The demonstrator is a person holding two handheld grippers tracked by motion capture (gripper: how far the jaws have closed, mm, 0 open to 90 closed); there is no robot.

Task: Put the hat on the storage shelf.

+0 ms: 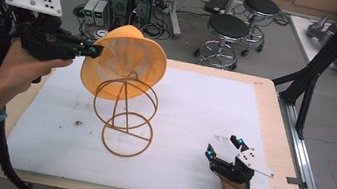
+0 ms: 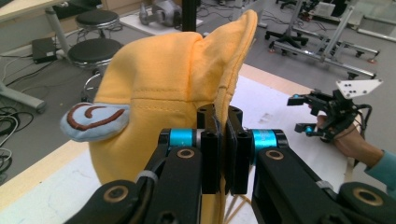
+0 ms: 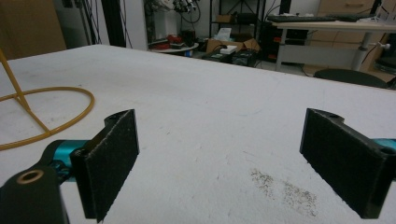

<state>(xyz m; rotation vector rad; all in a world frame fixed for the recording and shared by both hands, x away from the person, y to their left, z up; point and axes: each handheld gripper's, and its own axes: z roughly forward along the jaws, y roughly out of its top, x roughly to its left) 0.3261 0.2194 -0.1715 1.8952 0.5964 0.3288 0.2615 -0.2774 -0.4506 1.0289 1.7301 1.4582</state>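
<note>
White padding (image 1: 214, 111) underlies right hand-held gripper (image 1: 223, 147), spread; left hand-held gripper (image 2: 223, 135) pinches yellow hat (image 2: 173, 74).

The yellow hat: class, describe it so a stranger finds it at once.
On the white mat covering the table stands a yellow wire stand. The yellow hat sits atop it, brim pinched by the left gripper; it alone is cloth.

hat brim (image 2: 223, 100) pinched inside tongs (image 2: 223, 154), stand ring (image 3: 42, 114) cropped

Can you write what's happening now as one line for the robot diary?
left gripper shut on yellow hat | hat over wire stand | right gripper open, idle
</note>
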